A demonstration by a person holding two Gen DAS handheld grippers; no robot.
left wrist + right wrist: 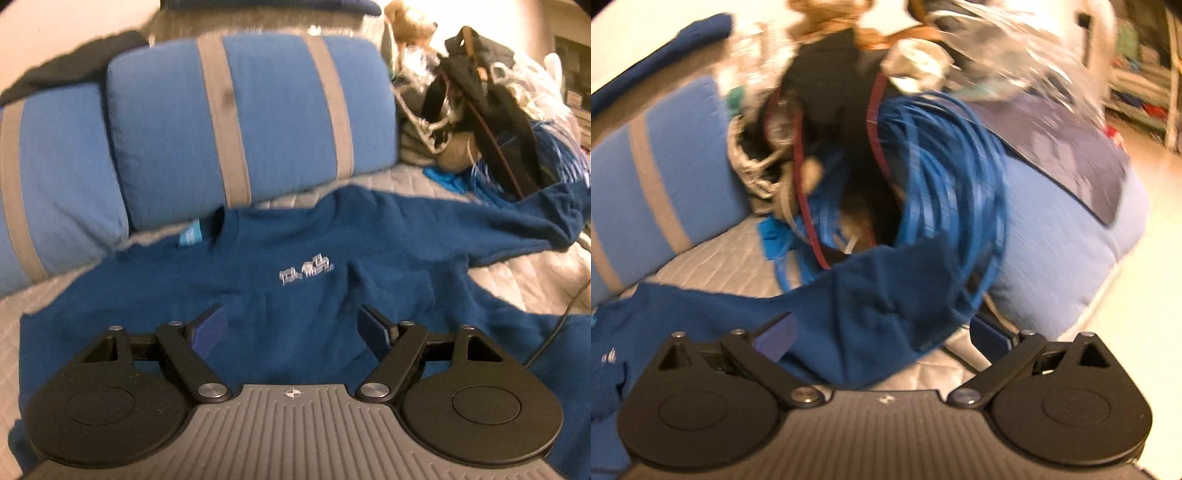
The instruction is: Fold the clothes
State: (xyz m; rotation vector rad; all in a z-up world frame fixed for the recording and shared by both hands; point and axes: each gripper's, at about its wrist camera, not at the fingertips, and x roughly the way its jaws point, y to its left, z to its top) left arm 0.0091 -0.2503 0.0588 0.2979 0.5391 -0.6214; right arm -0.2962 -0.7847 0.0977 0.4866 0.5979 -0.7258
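Left wrist: both tools spread, blue sweatshirt (295, 266) on quilted bed (517, 288), striped pillows (251, 114)

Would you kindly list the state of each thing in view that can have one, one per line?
Blue sweatshirt: spread flat on the bed, logo side up, not yet folded.
Sleeve: stretched out toward the coil of blue cable, its end rumpled.
Striped pillow: lying just behind the collar.
Left gripper: open, over the sweatshirt's chest, holding nothing.
Right gripper: open, sleeve between its fingers, not clamped.
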